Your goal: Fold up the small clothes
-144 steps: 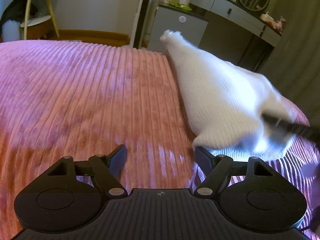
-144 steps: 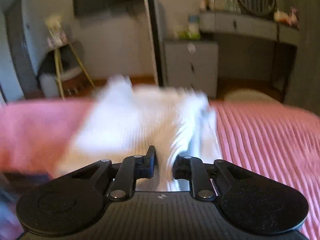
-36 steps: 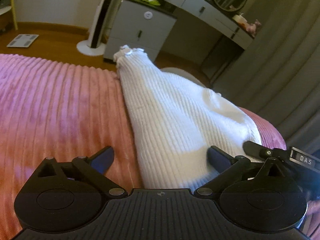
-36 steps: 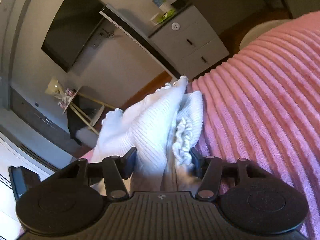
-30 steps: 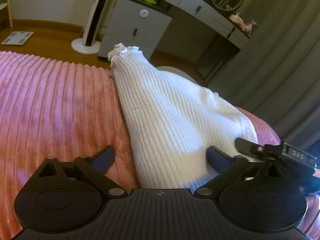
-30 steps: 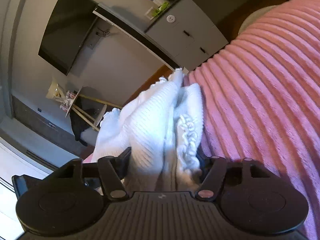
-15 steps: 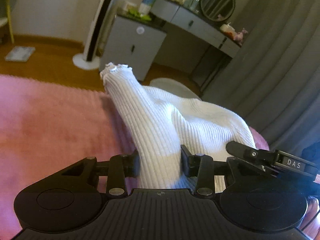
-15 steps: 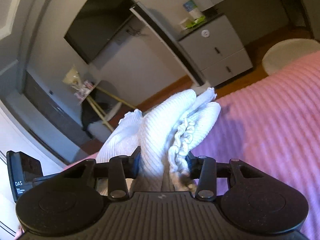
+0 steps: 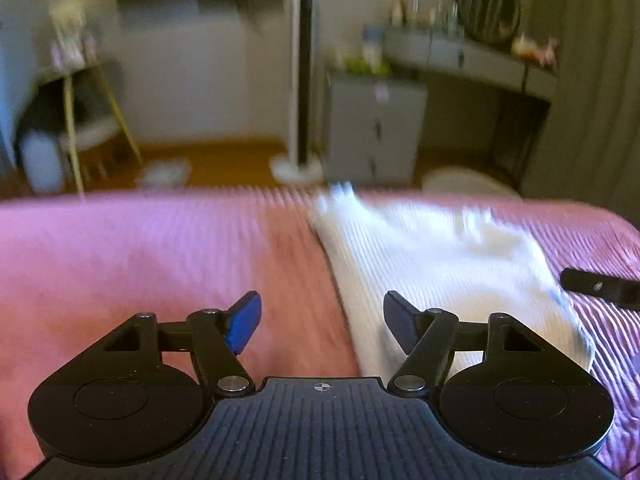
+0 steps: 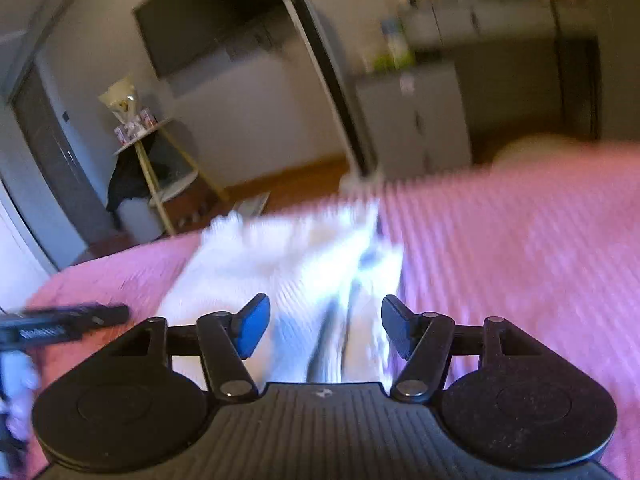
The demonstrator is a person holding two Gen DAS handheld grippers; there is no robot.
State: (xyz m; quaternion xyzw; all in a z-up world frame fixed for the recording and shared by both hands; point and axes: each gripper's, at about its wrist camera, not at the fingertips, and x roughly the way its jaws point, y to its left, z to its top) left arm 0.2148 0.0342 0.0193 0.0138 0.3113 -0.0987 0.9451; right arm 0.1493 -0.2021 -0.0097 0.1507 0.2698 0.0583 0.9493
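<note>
On my left wrist camera, the left gripper (image 9: 320, 322) has its jaws apart and still widening, with nothing pinched between them; under the gap I see mostly pink ribbed bedspread (image 9: 140, 256) and the left edge of the white ribbed-knit garment (image 9: 432, 264). The garment lies flat on the bedspread, running from a frilled end near the bed's far edge back toward the right finger, whose blue pad sits over the cloth; I can't tell whether it touches. The tip of the right gripper (image 9: 600, 289) pokes in at the right edge, beside the garment. Beyond the bed I make out a white tower fan (image 9: 301, 80), a grey drawer cabinet (image 9: 376, 128) and a dressing table with a round mirror (image 9: 486, 11), all blurred.

On my right wrist camera, the right gripper (image 10: 322, 326) is also parted and opening. The white garment (image 10: 288, 264) lies below, between its fingers, folded lengthwise on the bedspread (image 10: 520, 248), and the pads are not pressing it. The left gripper's tip (image 10: 64, 324) shows at the left edge. A wall-mounted television (image 10: 208, 24) and a yellow-legged stand (image 10: 160, 168) sit in the background.
</note>
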